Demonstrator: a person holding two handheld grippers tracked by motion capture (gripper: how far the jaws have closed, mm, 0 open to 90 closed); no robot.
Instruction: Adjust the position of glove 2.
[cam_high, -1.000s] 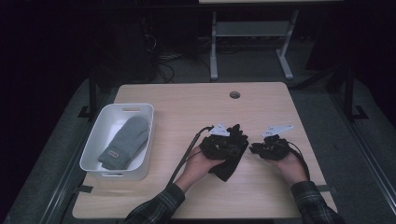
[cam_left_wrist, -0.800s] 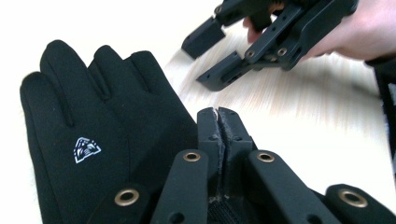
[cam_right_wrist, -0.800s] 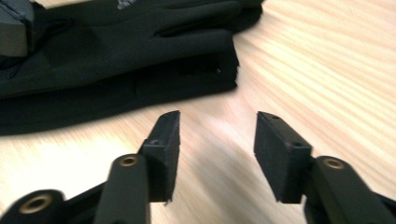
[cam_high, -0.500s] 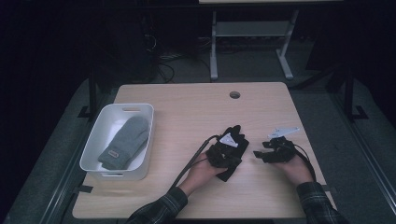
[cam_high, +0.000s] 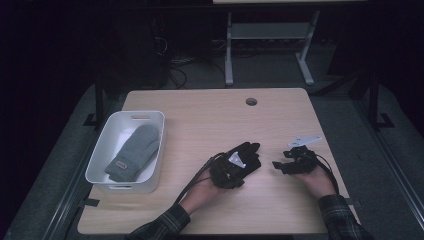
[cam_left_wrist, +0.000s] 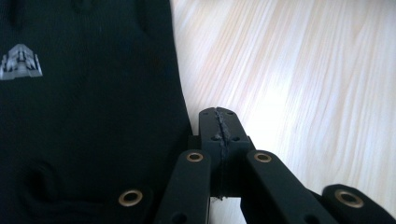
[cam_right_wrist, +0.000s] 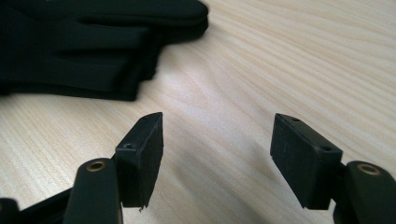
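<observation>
Pale wood grain is running across the table (cam_high: 210, 115), and nearest the person the two forearms are coming in over its front edge. Just ahead of them the left gripper (cam_left_wrist: 218, 122) is sitting with its jaws pressed tight together beside the black glove (cam_high: 243, 159), with no cloth visibly between them, so lifting now would probably leave the glove behind. The right gripper (cam_right_wrist: 217, 151) is standing released, its jaws just having been opening over bare wood, a little apart from the glove's fingertips. That glove is lying flat and limp at the middle front, dark knit with a small pale logo. Farther left, a grey mitten (cam_high: 134, 152) is resting inside a white bin (cam_high: 102, 150).
</observation>
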